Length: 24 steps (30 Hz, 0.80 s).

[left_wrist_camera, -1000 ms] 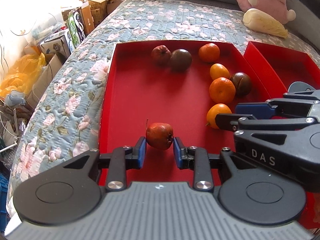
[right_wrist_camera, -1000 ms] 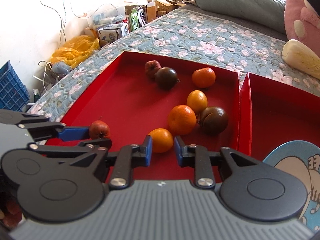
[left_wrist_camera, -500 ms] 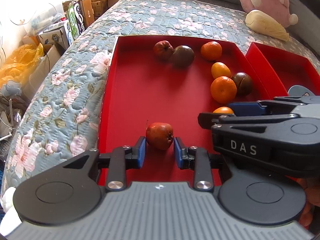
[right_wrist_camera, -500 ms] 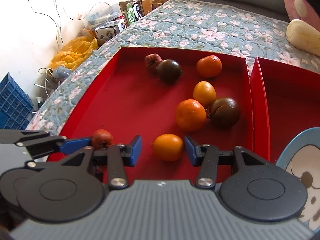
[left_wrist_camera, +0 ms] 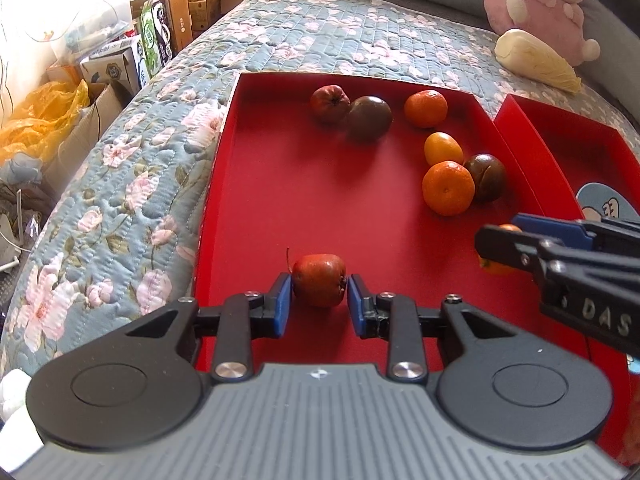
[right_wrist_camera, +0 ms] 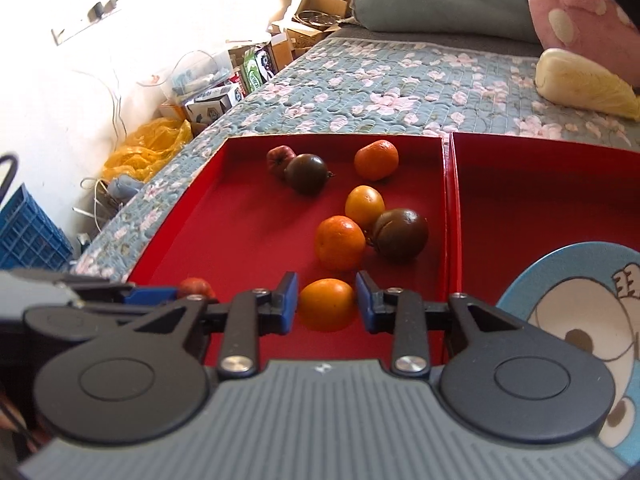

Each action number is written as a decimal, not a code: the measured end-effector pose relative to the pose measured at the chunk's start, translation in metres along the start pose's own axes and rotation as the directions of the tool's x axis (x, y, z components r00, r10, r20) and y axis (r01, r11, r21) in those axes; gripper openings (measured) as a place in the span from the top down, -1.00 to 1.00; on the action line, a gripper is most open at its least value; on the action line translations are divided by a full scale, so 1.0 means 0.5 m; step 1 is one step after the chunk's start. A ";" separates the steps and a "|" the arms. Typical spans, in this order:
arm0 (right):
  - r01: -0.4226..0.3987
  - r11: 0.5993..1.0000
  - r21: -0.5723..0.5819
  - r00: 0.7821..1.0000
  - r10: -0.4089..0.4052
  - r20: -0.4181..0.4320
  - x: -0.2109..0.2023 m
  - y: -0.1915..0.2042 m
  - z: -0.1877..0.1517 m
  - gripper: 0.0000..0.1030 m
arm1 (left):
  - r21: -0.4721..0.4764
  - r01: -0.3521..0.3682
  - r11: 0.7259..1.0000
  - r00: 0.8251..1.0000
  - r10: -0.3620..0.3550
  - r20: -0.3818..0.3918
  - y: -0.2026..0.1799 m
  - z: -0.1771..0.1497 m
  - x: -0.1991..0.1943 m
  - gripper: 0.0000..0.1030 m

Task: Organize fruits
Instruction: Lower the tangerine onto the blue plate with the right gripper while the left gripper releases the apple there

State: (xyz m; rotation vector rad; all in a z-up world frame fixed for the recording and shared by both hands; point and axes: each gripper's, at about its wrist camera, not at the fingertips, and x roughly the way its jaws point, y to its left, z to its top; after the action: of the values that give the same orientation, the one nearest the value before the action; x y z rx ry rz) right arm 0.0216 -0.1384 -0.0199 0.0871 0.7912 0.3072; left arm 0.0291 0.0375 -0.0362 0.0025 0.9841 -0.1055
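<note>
**Bedroom, bedside corner**

Bed (right_wrist_camera: pixel 400 80) with blue floral quilt; grey pillow (right_wrist_camera: pixel 432 8); pink cushion (left_wrist_camera: pixel 540 12). White wall (right_wrist_camera: pixel 48 92), strongly sunlit. Floor beside bed: cardboard boxes (left_wrist_camera: pixel 200 4), yellow plastic bag (right_wrist_camera: pixel 152 144), blue crate (right_wrist_camera: pixel 28 232), loose cables.

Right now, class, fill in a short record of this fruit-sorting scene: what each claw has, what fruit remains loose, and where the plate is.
left claw: shut on a small red apple
right claw: shut on an orange mandarin
loose fruit in the left red tray: three mandarins, two dark tomatoes, one red apple
right red tray: holds a blue cartoon plate, no fruit visible
surface: floral quilt
</note>
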 end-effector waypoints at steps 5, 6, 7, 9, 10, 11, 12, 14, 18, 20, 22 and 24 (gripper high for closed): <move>-0.026 0.999 -0.024 0.999 0.027 0.029 -0.031 -0.006 -0.022 0.32 | 0.017 0.021 1.000 1.000 -0.022 0.014 -0.012 0.001 0.001 0.35; -0.033 0.999 -0.023 0.999 0.034 0.034 -0.039 -0.007 -0.025 0.32 | 0.024 0.026 0.999 0.999 -0.026 0.024 -0.014 0.002 -0.002 0.35; -0.039 0.999 -0.022 0.998 0.040 0.041 -0.047 -0.008 -0.027 0.32 | 0.031 0.030 0.999 0.999 -0.031 0.037 -0.018 0.003 -0.006 0.35; -0.045 0.998 -0.033 0.997 0.047 0.059 -0.065 -0.009 -0.031 0.32 | 0.037 0.033 0.999 0.998 -0.035 0.050 -0.021 0.005 -0.010 0.36; -0.046 0.998 -0.036 0.996 0.048 0.068 -0.073 -0.009 -0.034 0.32 | 0.037 0.032 0.999 0.998 -0.034 0.053 -0.023 0.006 -0.012 0.36; -0.048 0.998 -0.037 0.996 0.050 0.078 -0.082 -0.011 -0.037 0.32 | 0.039 0.032 0.999 0.998 -0.034 0.055 -0.025 0.006 -0.014 0.36; -0.051 0.998 -0.035 0.995 0.054 0.085 -0.089 -0.014 -0.038 0.32 | 0.045 0.029 0.999 0.998 -0.032 0.060 -0.029 0.007 -0.016 0.36; -0.056 0.998 -0.024 0.993 0.058 0.098 -0.103 -0.020 -0.042 0.32 | 0.059 0.026 0.998 0.997 -0.030 0.071 -0.040 0.009 -0.023 0.36; -0.055 0.998 -0.014 0.992 0.056 0.112 -0.120 -0.034 -0.042 0.32 | 0.068 0.032 0.997 0.994 -0.039 0.104 -0.067 0.013 -0.050 0.36; -0.051 0.999 -0.017 0.992 0.052 0.117 -0.128 -0.038 -0.042 0.32 | 0.077 0.050 0.996 0.990 -0.060 0.125 -0.085 0.016 -0.069 0.35; -0.045 0.999 -0.020 0.991 0.047 0.121 -0.136 -0.044 -0.042 0.32 | 0.095 0.073 0.993 0.986 -0.086 0.146 -0.107 0.017 -0.089 0.35; -0.041 0.999 -0.025 0.991 0.044 0.128 -0.148 -0.048 -0.042 0.32 | 0.119 0.098 0.988 0.980 -0.117 0.161 -0.130 0.017 -0.106 0.35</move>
State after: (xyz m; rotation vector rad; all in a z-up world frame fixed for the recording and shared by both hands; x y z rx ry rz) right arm -0.0368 -0.1843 0.0115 0.1013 0.6590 0.3470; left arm 0.0012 -0.0231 0.0155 0.0414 0.8093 -0.2559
